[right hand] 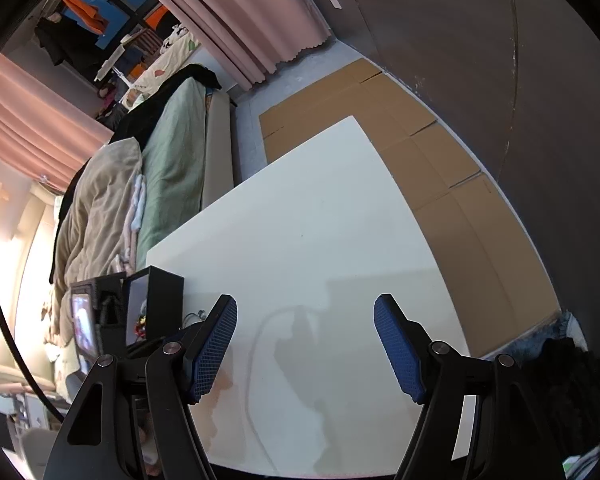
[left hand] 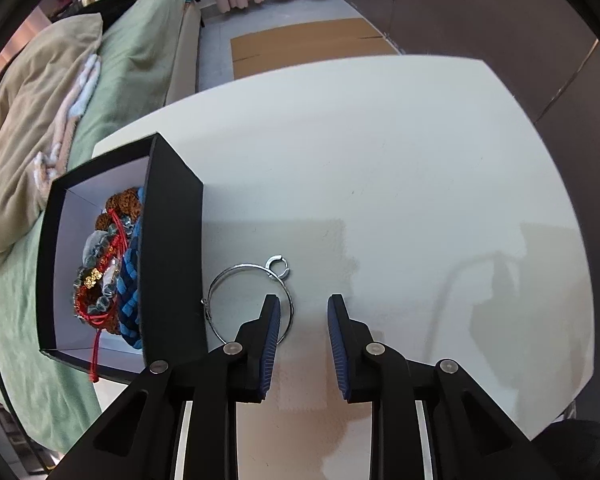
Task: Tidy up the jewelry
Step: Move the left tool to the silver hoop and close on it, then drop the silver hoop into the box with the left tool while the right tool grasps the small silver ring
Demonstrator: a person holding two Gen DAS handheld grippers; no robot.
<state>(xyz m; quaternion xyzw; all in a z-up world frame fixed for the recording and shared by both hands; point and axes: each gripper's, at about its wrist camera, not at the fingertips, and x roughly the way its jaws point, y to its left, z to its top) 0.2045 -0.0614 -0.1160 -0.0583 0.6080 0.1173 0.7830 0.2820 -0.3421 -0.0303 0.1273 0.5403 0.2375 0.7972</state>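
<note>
Silver wire bangle [left hand: 249, 304] lies flat on the white tabletop [left hand: 380, 184], just ahead of our left gripper [left hand: 303, 316], jaws apart, left finger over its rim. Black open box [left hand: 172, 248] of bracelets sits left. Right gripper [right hand: 305, 316] spread, empty.

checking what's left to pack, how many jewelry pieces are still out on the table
2: a large silver bangle lies beside the black box, partly behind the left gripper, and a small silver ring touches its far edge. More may hide behind the box.
</note>
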